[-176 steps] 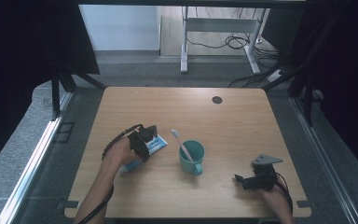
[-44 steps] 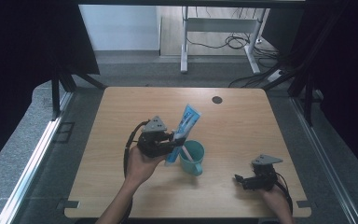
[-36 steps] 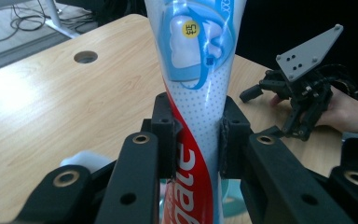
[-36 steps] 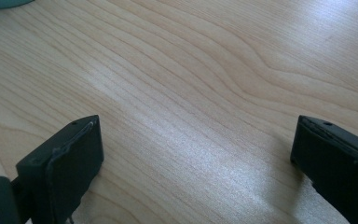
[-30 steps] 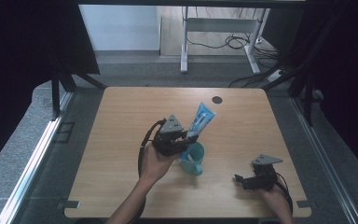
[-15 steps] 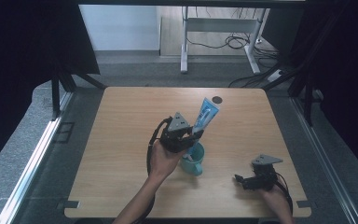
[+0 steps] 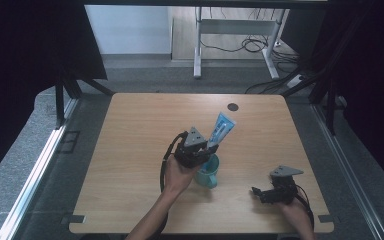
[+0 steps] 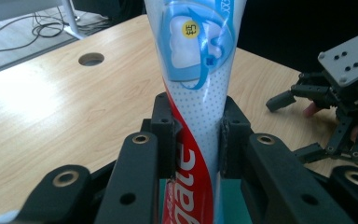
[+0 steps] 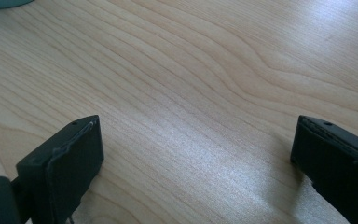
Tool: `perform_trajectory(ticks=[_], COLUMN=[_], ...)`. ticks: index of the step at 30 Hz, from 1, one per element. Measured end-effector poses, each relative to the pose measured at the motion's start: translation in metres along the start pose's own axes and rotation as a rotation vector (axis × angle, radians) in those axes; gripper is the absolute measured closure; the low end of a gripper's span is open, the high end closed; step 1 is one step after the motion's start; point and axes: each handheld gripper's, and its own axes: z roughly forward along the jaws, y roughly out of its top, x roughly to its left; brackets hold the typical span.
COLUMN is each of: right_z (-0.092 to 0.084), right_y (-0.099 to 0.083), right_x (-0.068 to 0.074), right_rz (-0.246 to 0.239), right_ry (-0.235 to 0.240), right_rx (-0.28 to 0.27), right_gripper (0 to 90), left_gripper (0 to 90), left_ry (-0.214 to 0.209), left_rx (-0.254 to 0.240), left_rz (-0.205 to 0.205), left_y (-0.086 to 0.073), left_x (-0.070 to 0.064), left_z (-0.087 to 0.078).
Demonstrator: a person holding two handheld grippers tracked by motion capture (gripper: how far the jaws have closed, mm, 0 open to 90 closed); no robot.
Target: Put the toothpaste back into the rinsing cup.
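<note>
**Toothpaste tube held over the cup**

The left claw (image 7: 206, 150) is clamped on a toothpaste tube (image 7: 221, 129), its two jaws pressing the tube's sides. The tube stands nearly upright, its flat end up and leaning toward the far right of the desk (image 7: 130, 150), its lower end down in the teal cup (image 7: 207, 172) near the middle of the desk. The right claw (image 7: 260, 192) rests low at the desk's near right corner, well apart from the cup, jaws spread wide with nothing between them.
</note>
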Motion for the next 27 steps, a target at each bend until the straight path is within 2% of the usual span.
perform_trajectory(ticks=[19, 27], right_z=[0.000, 0.000], right_y=[0.000, 0.000], right_x=[0.000, 0.000], right_rz=[0.002, 0.002], right_ry=[-0.003, -0.002], right_rx=[-0.001, -0.003], right_gripper=[1.7, 1.7], left_gripper=[72.3, 72.0], left_ry=[0.016, 0.016], left_rx=[0.034, 0.054], left_rz=[0.019, 0.010], left_y=[-0.015, -0.022], left_x=[-0.007, -0.006], left_z=[0.011, 0.015])
